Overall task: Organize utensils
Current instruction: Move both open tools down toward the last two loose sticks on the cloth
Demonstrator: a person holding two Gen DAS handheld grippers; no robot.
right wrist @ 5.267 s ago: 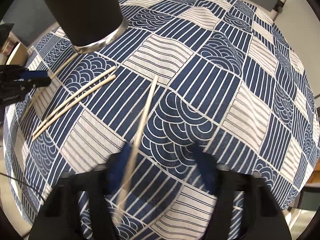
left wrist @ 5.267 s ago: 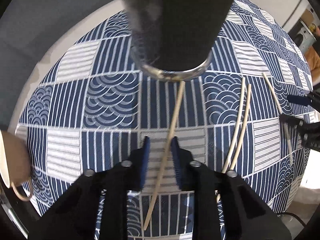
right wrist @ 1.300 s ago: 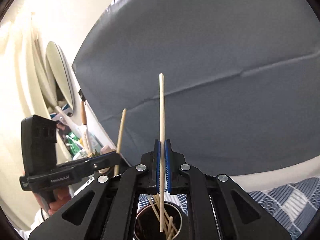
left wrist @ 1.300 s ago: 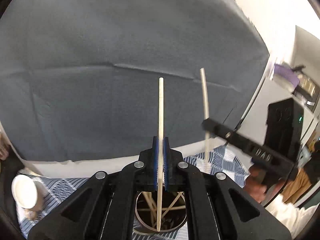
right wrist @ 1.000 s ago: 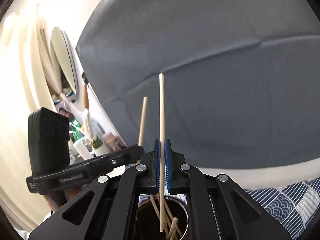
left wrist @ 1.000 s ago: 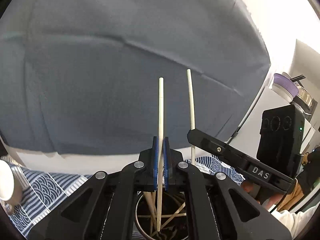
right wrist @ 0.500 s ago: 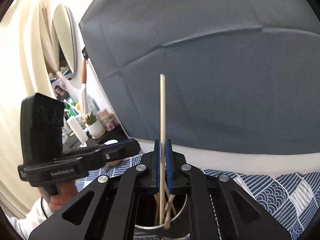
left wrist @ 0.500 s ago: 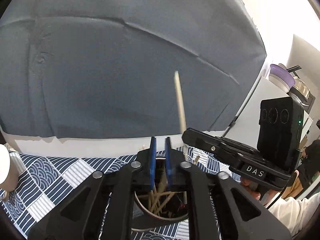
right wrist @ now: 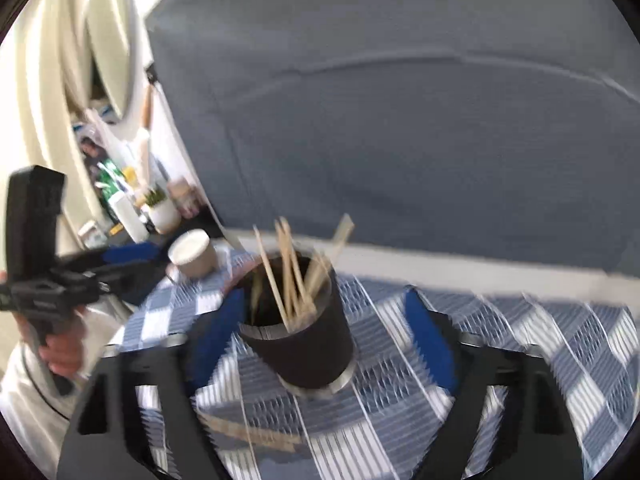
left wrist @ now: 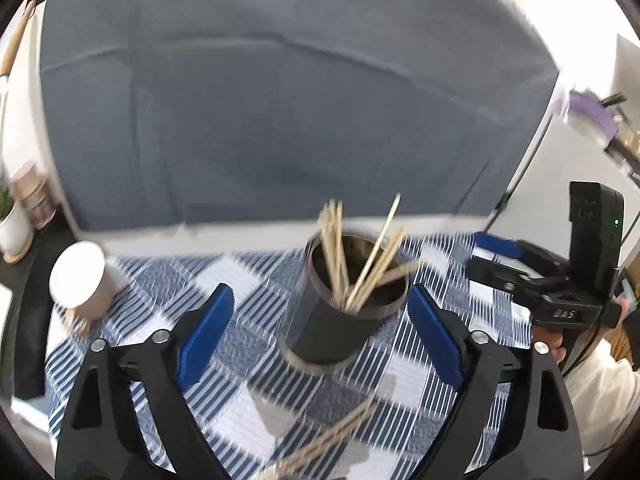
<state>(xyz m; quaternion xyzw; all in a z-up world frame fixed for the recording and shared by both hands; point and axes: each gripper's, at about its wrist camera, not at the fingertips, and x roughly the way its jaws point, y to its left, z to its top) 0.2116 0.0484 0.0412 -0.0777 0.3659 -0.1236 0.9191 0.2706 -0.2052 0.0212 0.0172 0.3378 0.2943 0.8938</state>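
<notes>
A black holder cup (left wrist: 340, 328) with a metal base stands on the blue patterned tablecloth (left wrist: 248, 344), with several wooden chopsticks (left wrist: 362, 268) leaning in it. My left gripper (left wrist: 318, 292) is pulled back from the cup; its jaws are opening wide, with nothing gripped. In the right wrist view the same cup (right wrist: 308, 348) and chopsticks (right wrist: 290, 280) lie ahead of my right gripper (right wrist: 324, 296), whose jaws are also opening with nothing gripped. Each gripper shows in the other's view: right gripper (left wrist: 486, 260), left gripper (right wrist: 128, 266). Blurred loose chopsticks (left wrist: 320, 440) lie on the cloth close to me.
A white mug (left wrist: 80, 280) stands on the cloth to the left of the holder cup. A grey backdrop (left wrist: 280, 120) hangs behind the table. A shelf with bottles and a small plant pot (right wrist: 164, 212) stands at the far left. A person's hand (right wrist: 64, 348) holds the left gripper's handle.
Both grippers were shut on upright chopsticks over the cup. Both have opened wide, the chopsticks have dropped into the cup, and both grippers have drawn back and tilted down.
</notes>
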